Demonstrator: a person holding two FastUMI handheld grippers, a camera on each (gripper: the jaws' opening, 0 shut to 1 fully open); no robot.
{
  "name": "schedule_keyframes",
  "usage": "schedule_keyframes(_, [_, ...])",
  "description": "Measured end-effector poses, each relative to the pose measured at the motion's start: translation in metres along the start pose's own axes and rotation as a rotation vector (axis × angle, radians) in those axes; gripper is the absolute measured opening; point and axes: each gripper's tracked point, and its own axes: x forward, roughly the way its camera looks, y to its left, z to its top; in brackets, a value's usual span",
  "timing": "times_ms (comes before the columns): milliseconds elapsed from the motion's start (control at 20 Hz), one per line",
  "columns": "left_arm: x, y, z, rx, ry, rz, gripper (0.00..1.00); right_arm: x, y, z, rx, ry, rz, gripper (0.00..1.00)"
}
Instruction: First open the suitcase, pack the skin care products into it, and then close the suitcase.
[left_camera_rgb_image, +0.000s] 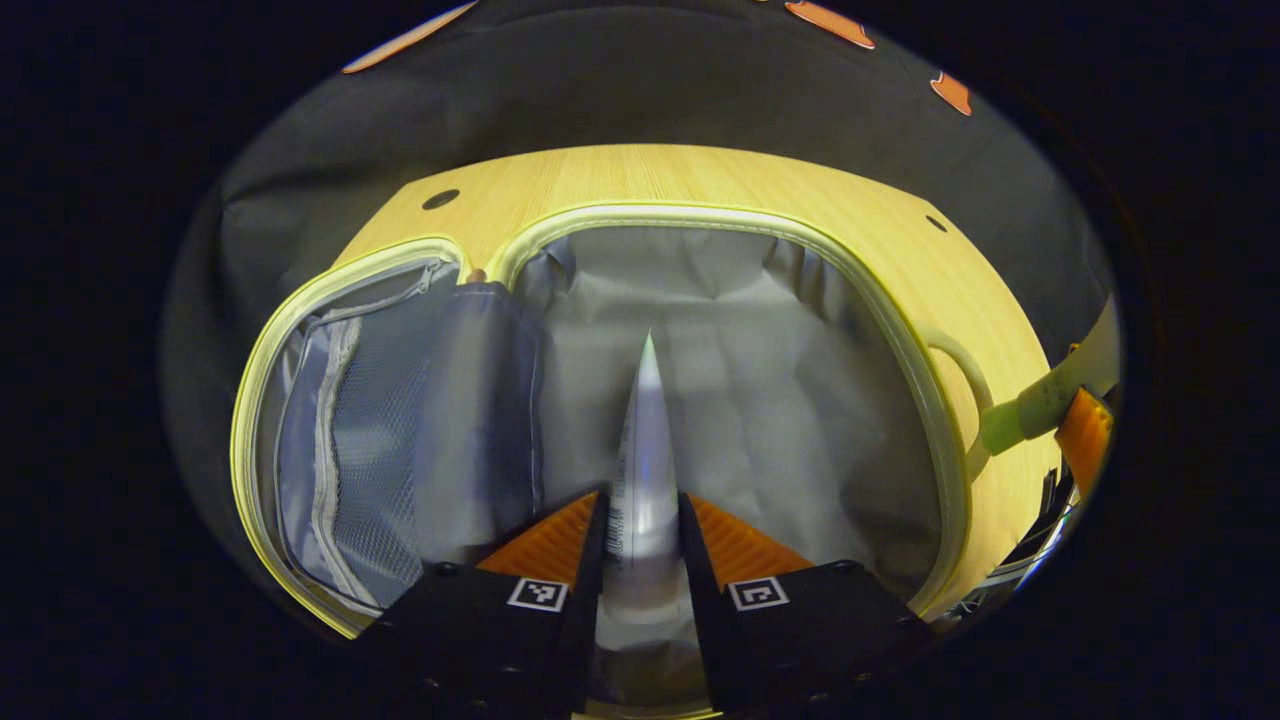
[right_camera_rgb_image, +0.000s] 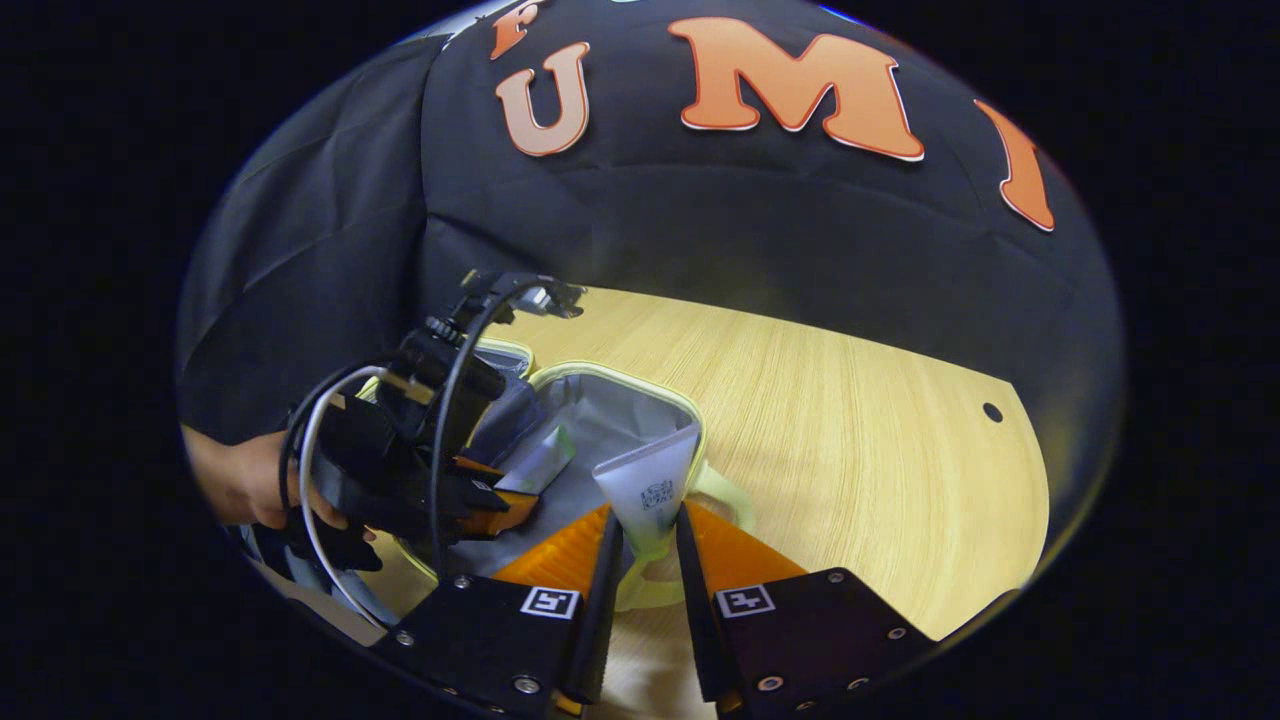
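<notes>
Left gripper view, nearest: left gripper (left_camera_rgb_image: 642, 520), both fingers clamped on a white tube (left_camera_rgb_image: 645, 470). The tube stands edge-on between the fingers, its flat crimped end pointing away over the open suitcase (left_camera_rgb_image: 940, 400). The gripper hangs above the case's main compartment, aimed down and forward into it.

Beyond the fingers: grey wrinkled lining (left_camera_rgb_image: 760, 380) of the main compartment, with a pale yellow-green piped rim. To the left, the opened lid half with a mesh zip pocket (left_camera_rgb_image: 370, 440), lying flat beside the main half. A loop handle (left_camera_rgb_image: 965, 370) sits on the case's right edge. Farther right, at the picture's edge, the other tube (left_camera_rgb_image: 1045, 400) and part of the other gripper.

The case lies on a light wooden table (left_camera_rgb_image: 640, 175); black cloth wall behind.

Right gripper view, nearest: right gripper (right_camera_rgb_image: 645, 545), fingers clenched on the narrow end of a second white tube (right_camera_rgb_image: 650, 490). Its wide crimped end is up and fans out above the fingertips. The gripper sits just at the near-right rim of the suitcase (right_camera_rgb_image: 690, 420), beside the handle.

Left of it, a little farther off: the left gripper (right_camera_rgb_image: 500, 505), held by a hand (right_camera_rgb_image: 250, 480) coming in from the left edge, with a black cable looping over the body. It leans down into the case with its tube (right_camera_rgb_image: 535, 460) over the lining.

Beyond: bare table (right_camera_rgb_image: 850, 430), then the black wall.
</notes>
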Motion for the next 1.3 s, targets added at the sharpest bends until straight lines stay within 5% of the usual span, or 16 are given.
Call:
schedule_keyframes(100, [-0.015, -0.011, 0.007, -0.051, -0.072, -0.067, 0.46, 0.006, 0.002, 0.000, 0.007, 0.015, 0.006, 0.36])
schedule_keyframes(250, [-0.051, -0.008, 0.011, -0.103, -0.139, -0.096, 0.76, 0.016, 0.009, -0.005, 0.016, 0.055, 0.035, 0.36])
schedule_keyframes(350, [-0.070, 0.000, 0.012, -0.158, -0.175, -0.109, 0.79, 0.023, 0.017, -0.006, 0.021, 0.074, 0.053, 0.36])
schedule_keyframes(600, [-0.119, 0.070, 0.023, -0.232, -0.291, -0.011, 0.96, 0.045, 0.037, -0.025, 0.014, 0.166, 0.083, 0.36])
schedule_keyframes(1000, [-0.156, 0.225, -0.017, -0.418, -0.321, 0.211, 0.98, 0.068, 0.042, -0.054, 0.030, 0.291, 0.031, 0.31])
schedule_keyframes(1300, [-0.146, 0.319, -0.050, -0.515, -0.317, 0.320, 0.98, 0.080, 0.046, -0.045, 0.095, 0.267, 0.005, 0.47])
